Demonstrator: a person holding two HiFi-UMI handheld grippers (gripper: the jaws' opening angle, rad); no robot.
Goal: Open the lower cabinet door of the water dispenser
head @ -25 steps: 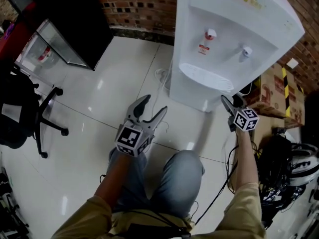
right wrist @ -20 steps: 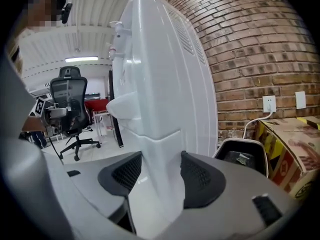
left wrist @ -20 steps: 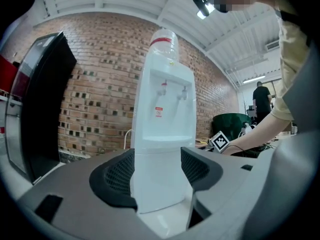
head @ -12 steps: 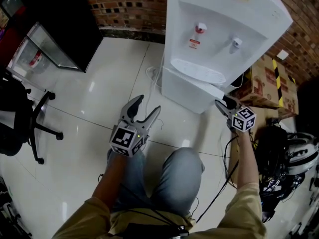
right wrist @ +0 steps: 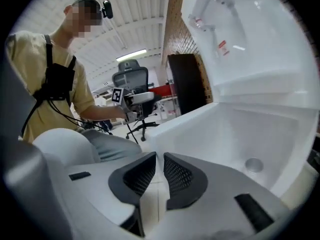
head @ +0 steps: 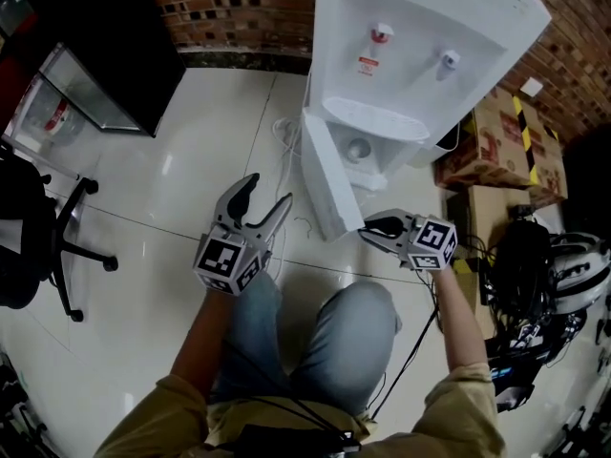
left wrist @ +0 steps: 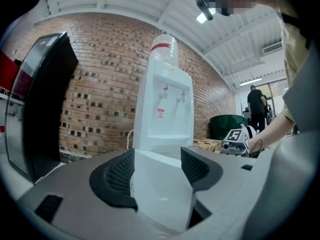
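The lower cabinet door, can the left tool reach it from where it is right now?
Probably yes. The lower cabinet door stands swung open toward the left tool, whose jaws are apart, and only bare floor lies between them.

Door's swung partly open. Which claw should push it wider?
Right, probably. The right claw, just closed on nothing, sits by the door's free edge on its inner side, so it can push. The left claw, open, stands off the outer face.

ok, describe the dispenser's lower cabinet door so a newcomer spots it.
Find the white water dispenser against the brick wall. Under its drip tray, the lower cabinet door is the only white panel swung outward, hinged left, baring the compartment behind.
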